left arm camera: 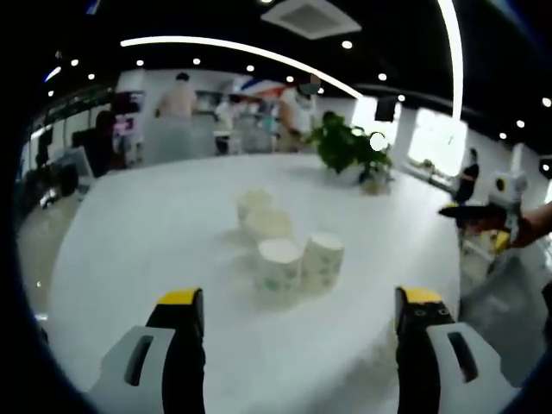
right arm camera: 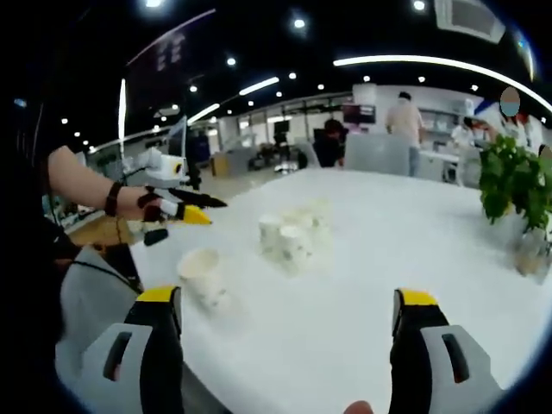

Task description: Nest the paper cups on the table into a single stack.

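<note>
Paper cups [left arm camera: 289, 246] grouped mid-tabletop [left arm camera: 155, 250], ahead of both claws.
Left claw [left arm camera: 300, 321] and right claw [right arm camera: 289, 317] hover released, empty; one cup [right arm camera: 203, 274] lies near the right claw's left jaw.

Right gripper [right arm camera: 289, 332] hangs over the white table [right arm camera: 414, 259], jaws wide apart with nothing in them. One cup [right arm camera: 203, 276] lies tipped near the edge, a cluster of cups [right arm camera: 293, 237] further in. Left gripper [right arm camera: 177, 203] at left, plant [right arm camera: 516, 185] at right.
</note>
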